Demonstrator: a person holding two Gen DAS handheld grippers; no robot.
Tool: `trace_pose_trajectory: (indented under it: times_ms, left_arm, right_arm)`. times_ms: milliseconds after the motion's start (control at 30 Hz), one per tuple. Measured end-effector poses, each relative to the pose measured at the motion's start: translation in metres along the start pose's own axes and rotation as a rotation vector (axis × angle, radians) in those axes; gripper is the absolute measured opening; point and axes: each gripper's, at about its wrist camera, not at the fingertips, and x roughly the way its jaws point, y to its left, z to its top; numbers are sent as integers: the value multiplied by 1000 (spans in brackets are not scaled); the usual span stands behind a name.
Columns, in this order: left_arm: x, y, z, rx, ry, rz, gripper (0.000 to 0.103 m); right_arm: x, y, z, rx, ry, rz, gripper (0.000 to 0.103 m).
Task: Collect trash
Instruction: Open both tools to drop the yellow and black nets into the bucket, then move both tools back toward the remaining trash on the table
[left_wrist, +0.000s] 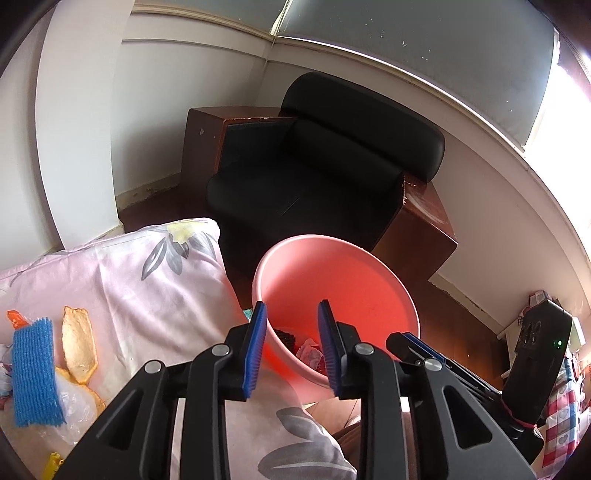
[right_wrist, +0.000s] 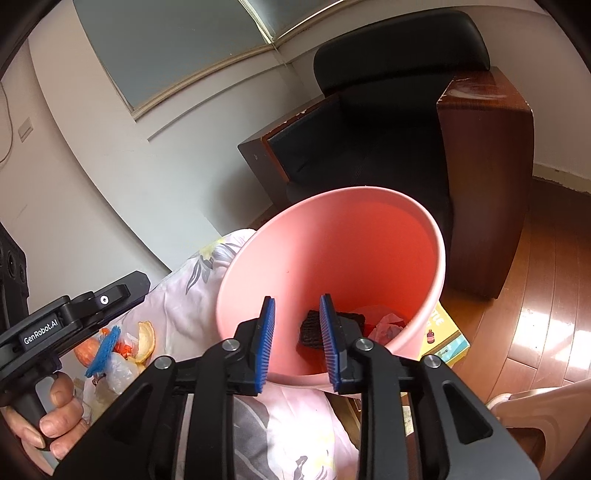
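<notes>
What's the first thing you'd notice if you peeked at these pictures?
The big pink bin grabs the eye, tilted open just past both open grippers, with some trash already at the bottom. Beside it, on the flowery sheet, lie orange peels and a blue cloth. Behind sits a black armchair.

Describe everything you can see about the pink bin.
The bin is a round, smooth pink bucket that looks like plastic, flaring wider toward its open rim. It stands beside the floral bed cover, in front of the black armchair, over a yellow box on the floor. Inside lie a dark mesh piece and crumpled pink wrappers. Both wrist views look into its mouth; neither gripper's fingers hold anything.
</notes>
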Motion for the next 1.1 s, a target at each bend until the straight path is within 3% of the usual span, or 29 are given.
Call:
trace_pose_trajectory:
  times_ms: [633,1100]
  left_arm:
    - [-88,26,-20,15,-118,77,37]
    - [-136,61,-45,-14,-171,144,40]
  right_arm:
    - [-28,55,-16,-109,-25,58,26]
    - [-32,88,-36,-161,13,101,26]
